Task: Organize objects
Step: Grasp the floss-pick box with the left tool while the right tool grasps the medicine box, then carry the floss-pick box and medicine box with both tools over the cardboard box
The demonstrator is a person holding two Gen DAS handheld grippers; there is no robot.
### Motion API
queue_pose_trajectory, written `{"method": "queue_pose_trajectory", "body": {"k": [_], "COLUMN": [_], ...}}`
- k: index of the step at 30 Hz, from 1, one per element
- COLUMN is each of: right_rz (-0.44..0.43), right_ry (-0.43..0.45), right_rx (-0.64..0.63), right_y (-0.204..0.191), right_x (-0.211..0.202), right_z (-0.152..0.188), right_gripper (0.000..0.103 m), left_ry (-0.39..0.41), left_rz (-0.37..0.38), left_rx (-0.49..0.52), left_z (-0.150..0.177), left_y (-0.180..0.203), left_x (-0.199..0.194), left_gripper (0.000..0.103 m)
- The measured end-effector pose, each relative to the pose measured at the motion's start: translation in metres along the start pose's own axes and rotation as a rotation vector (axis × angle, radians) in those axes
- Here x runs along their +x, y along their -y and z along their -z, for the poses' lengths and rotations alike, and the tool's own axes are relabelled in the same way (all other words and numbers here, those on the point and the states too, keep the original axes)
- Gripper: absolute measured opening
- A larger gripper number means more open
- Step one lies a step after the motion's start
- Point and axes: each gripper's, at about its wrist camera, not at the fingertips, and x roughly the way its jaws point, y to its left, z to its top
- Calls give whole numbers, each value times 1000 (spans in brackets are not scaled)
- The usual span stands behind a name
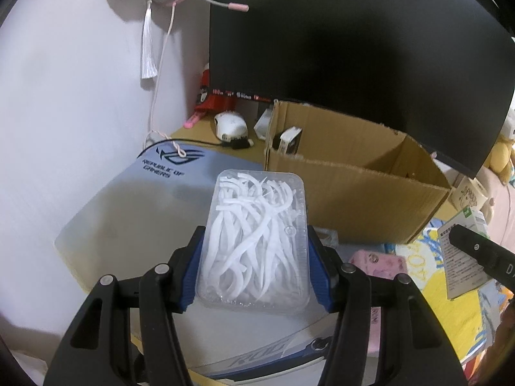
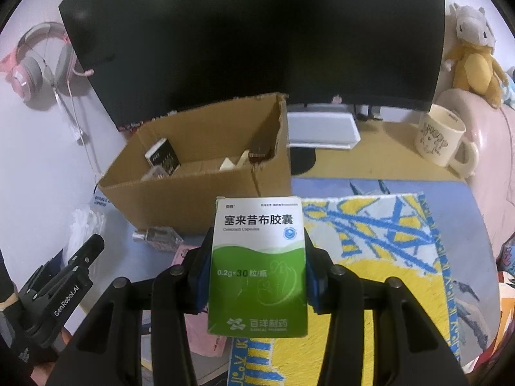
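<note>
My left gripper is shut on a clear plastic box of white floss picks, held above the grey mouse pad, just in front of the open cardboard box. My right gripper is shut on a green and white medicine box, held above the yellow and blue mat, in front of the same cardboard box. The cardboard box holds a black and white carton and some small items. The medicine box also shows at the right in the left wrist view.
A black monitor stands behind the box. A glass perfume bottle and pink packet lie in front of the box. A cream mug, plush toy, white mouse and pink headset stand around.
</note>
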Motion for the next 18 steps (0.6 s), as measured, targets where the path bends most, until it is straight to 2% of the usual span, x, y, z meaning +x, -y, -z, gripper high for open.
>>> {"method": "queue_pose_trajectory", "body": {"k": [4, 8, 13, 18], "right_rz": [-12, -16, -4, -31], "right_ry": [21, 38, 68, 89], "right_rx": [15, 10, -7, -16], "right_y": [3, 3, 0, -3], "right_x": [-6, -11, -22, -31], "right_z": [-13, -19, -28, -34], "right_gripper": [50, 50, 50, 50], "left_ry": [30, 57, 69, 82], "left_rz": [14, -12, -26, -21], "left_rx": [7, 38, 28, 45], "left_z": [-3, -8, -20, -27], "left_y": [3, 8, 7, 13], "left_x": [-10, -18, -21, -22], "left_gripper": [57, 57, 57, 57]}}
